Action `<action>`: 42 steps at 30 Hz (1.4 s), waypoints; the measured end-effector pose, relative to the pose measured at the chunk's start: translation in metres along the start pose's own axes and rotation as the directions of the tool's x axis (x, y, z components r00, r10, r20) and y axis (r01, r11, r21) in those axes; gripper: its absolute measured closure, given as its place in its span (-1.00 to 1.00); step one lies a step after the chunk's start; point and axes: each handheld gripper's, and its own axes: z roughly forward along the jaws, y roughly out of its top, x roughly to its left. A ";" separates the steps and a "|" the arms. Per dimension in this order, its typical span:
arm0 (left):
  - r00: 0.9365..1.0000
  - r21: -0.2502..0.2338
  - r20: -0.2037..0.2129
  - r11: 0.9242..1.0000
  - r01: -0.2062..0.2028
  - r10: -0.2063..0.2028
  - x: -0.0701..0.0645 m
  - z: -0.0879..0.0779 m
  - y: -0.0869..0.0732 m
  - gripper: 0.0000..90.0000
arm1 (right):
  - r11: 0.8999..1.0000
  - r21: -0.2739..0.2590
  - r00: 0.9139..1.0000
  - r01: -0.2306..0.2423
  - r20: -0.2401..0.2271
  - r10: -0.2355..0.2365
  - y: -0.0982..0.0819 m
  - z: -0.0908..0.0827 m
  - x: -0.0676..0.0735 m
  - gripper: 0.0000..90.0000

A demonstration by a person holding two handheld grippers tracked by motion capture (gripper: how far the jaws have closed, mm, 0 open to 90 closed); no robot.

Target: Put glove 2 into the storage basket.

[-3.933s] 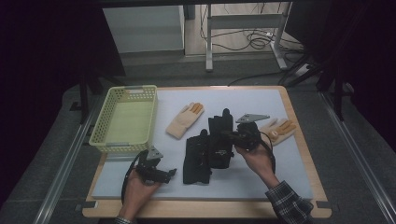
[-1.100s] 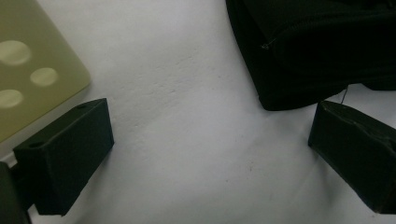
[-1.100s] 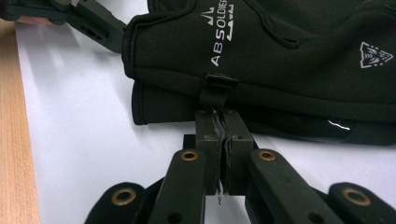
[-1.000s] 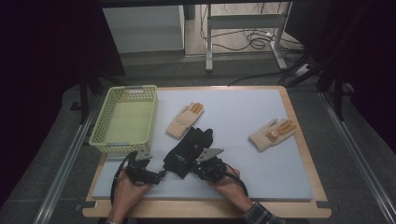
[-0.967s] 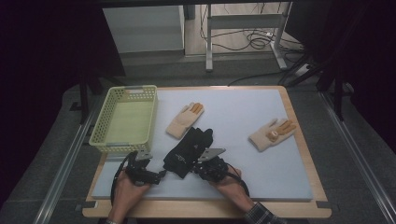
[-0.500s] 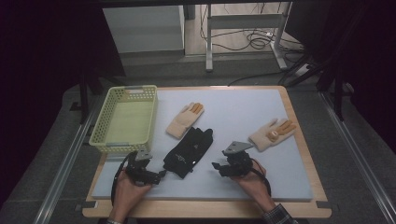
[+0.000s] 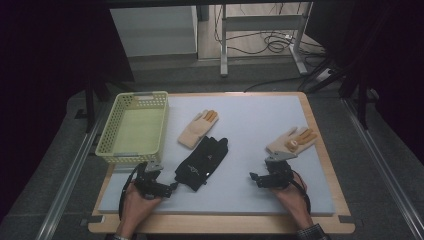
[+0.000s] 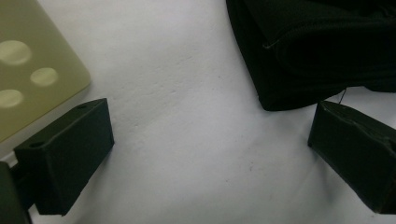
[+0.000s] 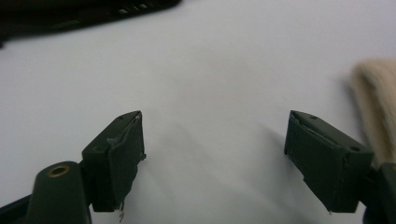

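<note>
Black gloves [image 7: 202, 161] are laid stacked mid-table, released. Right hand-held gripper [image 7: 256, 178], jaws just opened and empty, is seen near the right tan glove [image 7: 291, 141]. Left hand-held gripper [image 7: 170, 188] is held open, empty. Both tan gloves and basket [image 7: 133, 156] untouched.

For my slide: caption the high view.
Open right gripper beside black fabric glove; pale green plastic basket at left.

No words or numbers clear enough to read. Small white mark on black glove [image 7: 202, 161], near cuff, too tiny to make out in high view. Few pale strokes on same black glove [image 9: 88, 11] in right gripper view, too blurred to read. Other gloves and basket plain.
</note>
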 end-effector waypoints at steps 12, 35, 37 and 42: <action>1.000 -0.006 0.007 1.000 -0.002 0.002 0.002 -0.003 -0.001 -0.95 | 0.999 0.016 0.998 0.031 0.055 -0.031 -0.001 0.002 0.005 -0.65; 0.994 -0.030 0.095 0.998 -0.056 0.059 -0.037 -0.017 0.064 -1.00 | 0.999 0.015 0.998 0.033 0.056 -0.033 -0.001 0.002 0.005 -0.65; 0.993 -0.003 0.086 0.997 -0.081 0.081 -0.042 -0.008 0.076 -1.00 | 0.999 0.015 0.998 0.033 0.056 -0.034 -0.001 0.002 0.005 -0.65; 0.990 0.048 0.088 0.992 -0.117 0.113 -0.046 0.012 0.093 -1.00 | 0.999 0.014 0.998 0.033 0.055 -0.033 -0.001 0.002 0.005 -0.65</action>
